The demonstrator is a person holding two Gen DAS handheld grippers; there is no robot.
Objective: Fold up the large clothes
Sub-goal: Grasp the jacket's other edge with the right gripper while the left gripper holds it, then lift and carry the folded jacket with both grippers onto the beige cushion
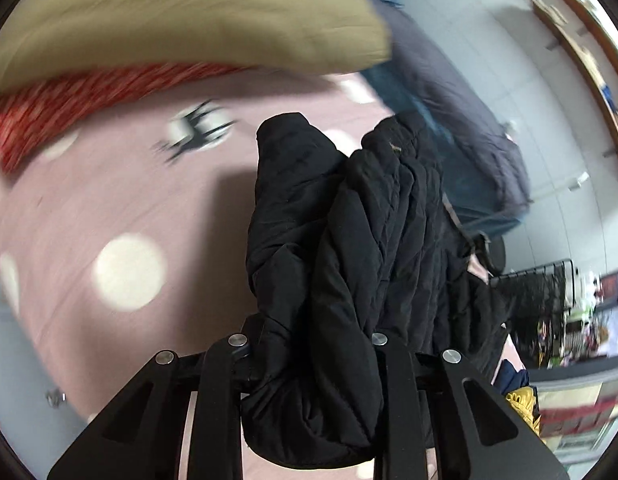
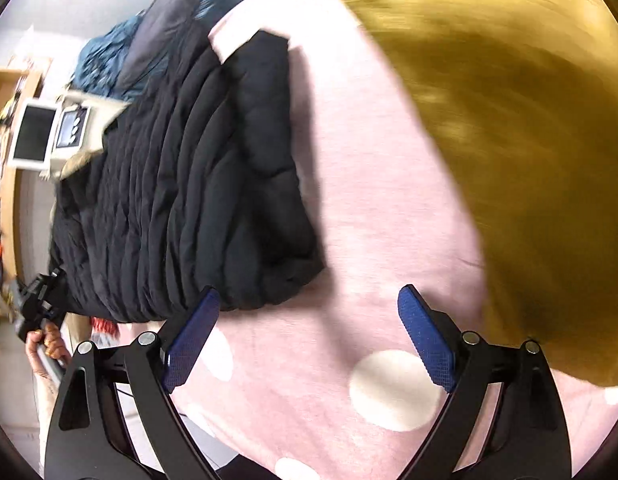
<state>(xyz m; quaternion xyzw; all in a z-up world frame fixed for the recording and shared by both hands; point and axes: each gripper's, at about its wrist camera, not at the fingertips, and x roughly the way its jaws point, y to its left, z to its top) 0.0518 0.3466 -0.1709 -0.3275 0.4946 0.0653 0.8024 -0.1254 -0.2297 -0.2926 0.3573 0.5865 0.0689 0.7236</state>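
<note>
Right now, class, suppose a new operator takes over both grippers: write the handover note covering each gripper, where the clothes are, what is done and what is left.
Left gripper: jaws shut on a bunched part of the black padded jacket, lifted off the pink dotted blanket.
Right gripper: jaws open, empty, over the blanket beside the jacket's edge.
Jacket: most of it lies on the blanket, partly gathered. A tan garment lies beyond it.
Done: one part gripped and raised.
Left: probably take another part with the right gripper, fold the jacket over and flatten it.
</note>
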